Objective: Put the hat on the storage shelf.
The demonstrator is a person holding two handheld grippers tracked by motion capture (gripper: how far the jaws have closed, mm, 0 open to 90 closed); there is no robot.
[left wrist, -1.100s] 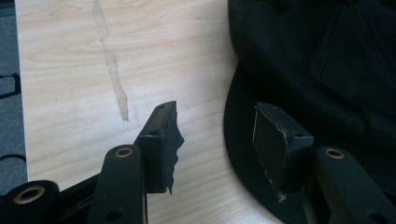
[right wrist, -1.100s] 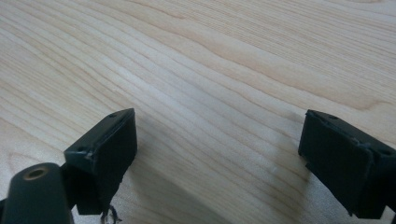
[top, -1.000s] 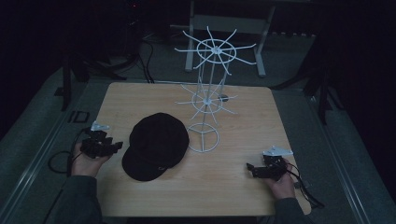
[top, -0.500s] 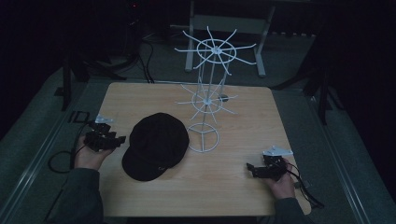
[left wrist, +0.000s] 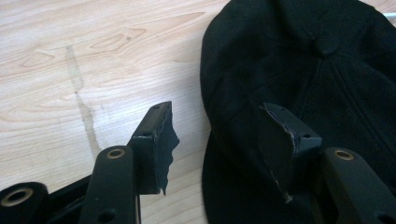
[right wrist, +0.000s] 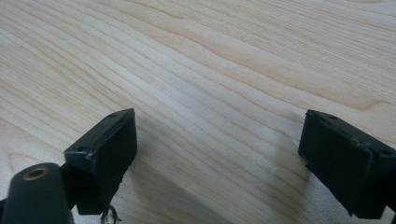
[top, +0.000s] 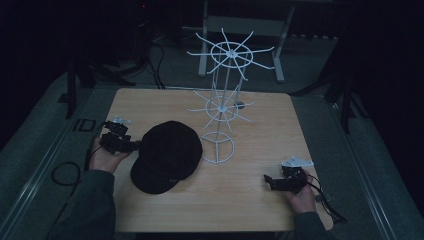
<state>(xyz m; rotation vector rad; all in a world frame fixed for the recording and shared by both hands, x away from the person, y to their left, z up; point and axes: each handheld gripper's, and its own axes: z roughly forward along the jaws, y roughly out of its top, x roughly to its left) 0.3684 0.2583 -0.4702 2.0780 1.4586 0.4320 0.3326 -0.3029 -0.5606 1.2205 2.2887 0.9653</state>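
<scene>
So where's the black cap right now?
In the high view, the black cap lies left of centre on the table, between the left tongs and the white wire stand.

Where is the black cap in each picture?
High view: the black cap lies left of centre on the table, beside the left gripper.
Left gripper view: it covers the right half, past the open jaws.
Right gripper view: bare wood, no cap.
Shared landmark: the light wooden table.

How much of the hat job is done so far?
Not much looks done: the black cap lies flat on the table, and the white rack is bare. The left claw has just been opening at the cap's edge. The right claw waits open. Lifting and hanging probably remain.
</scene>
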